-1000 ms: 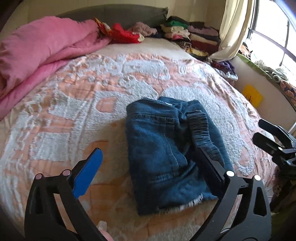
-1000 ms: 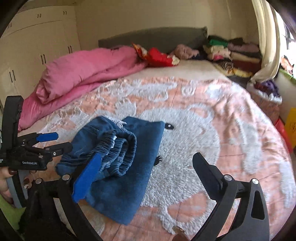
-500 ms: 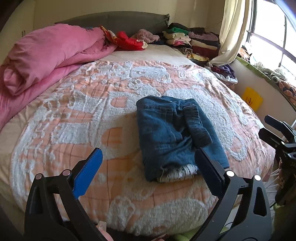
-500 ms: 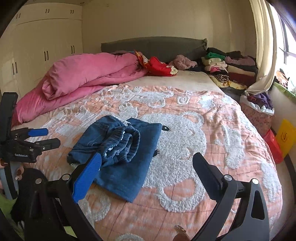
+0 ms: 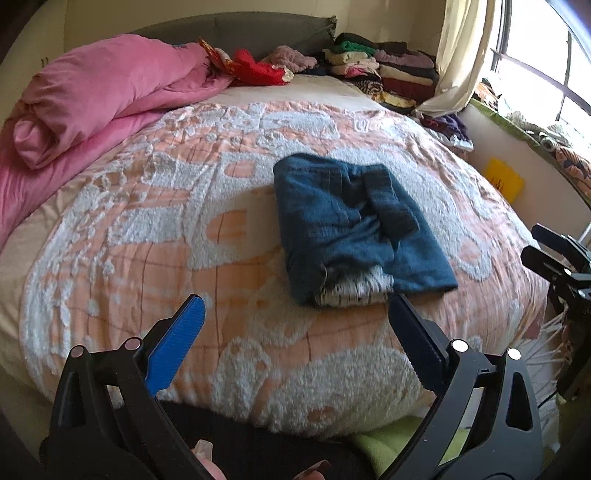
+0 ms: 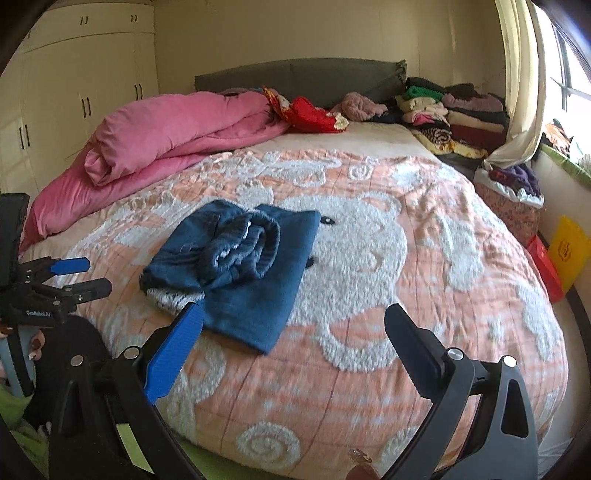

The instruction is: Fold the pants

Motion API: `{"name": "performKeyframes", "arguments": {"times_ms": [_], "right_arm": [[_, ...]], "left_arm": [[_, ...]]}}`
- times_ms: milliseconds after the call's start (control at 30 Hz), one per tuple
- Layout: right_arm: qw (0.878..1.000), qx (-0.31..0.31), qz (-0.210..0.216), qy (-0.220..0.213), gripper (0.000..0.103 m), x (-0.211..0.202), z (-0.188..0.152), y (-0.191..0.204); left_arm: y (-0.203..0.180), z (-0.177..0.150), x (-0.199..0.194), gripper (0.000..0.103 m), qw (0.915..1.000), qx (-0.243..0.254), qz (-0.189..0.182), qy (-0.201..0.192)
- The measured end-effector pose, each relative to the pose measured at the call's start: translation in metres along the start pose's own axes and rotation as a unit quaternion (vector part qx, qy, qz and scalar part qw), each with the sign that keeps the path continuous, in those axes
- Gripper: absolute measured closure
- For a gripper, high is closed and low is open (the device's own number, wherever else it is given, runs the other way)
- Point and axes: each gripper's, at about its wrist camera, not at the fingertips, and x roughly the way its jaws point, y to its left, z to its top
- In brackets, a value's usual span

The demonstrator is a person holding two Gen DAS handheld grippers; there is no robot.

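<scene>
Pants [image 5: 354,229] lie folded in a compact blue denim bundle on the bedspread [image 5: 147,236], near the foot edge of the bed, touched by neither tool. Compared with the frame one second ago, both cameras sit farther back: the bundle appears smaller and higher in each view, and the foot edge of the bed is now visible below it. The bundle itself keeps the same shape and place on the bedspread.

In the left wrist view the long axis of the bundle runs from about 11 o'clock to 5 o'clock. The smooth folded edge points toward the headboard [image 5: 236,29]; the frayed whitish hems face the camera at the near end. The ribbed elastic waistband lies on top along the right half.

In the right wrist view the pants [image 6: 236,266] sit at about 10 o'clock from frame centre, with the rolled waistband on top.

Left gripper [image 5: 295,325]: jaws spread wide, holding nothing, hovering off the foot edge just short of the hems. Right gripper [image 6: 291,332]: jaws spread wide, holding nothing, at the 5 o'clock side of the bundle.

A pink duvet [image 5: 96,96] lies at 10 o'clock, and stacked clothes [image 5: 380,70] at 1 o'clock.
</scene>
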Motion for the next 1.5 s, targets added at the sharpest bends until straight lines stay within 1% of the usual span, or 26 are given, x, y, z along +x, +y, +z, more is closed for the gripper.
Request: {"name": "performKeyframes", "arguments": {"times_ms": [133,300,633,967,1500], "right_arm": [[1.0,-0.001,0.0,0.011,0.005,0.004,-0.009,0.002],[0.999,0.021,0.015,0.036,0.005,0.018,-0.019,0.004],[0.999,0.023,0.016,0.035,0.005,0.018,-0.019,0.004],[0.999,0.025,0.015,0.032,0.005,0.014,-0.017,0.002],[0.999,0.025,0.01,0.031,0.005,0.012,-0.015,0.001]], "left_arm": [[0.0,-0.008,0.004,0.01,1.0,-0.001,0.002,0.009],[0.002,-0.014,0.01,0.01,0.9998,-0.01,0.001,0.02],[0.003,-0.014,0.009,0.01,0.9997,-0.014,0.001,0.018],[0.003,-0.014,0.007,0.01,0.9996,-0.017,0.013,0.019],[0.005,-0.013,0.006,0.01,0.9995,-0.02,0.016,0.019]]}}
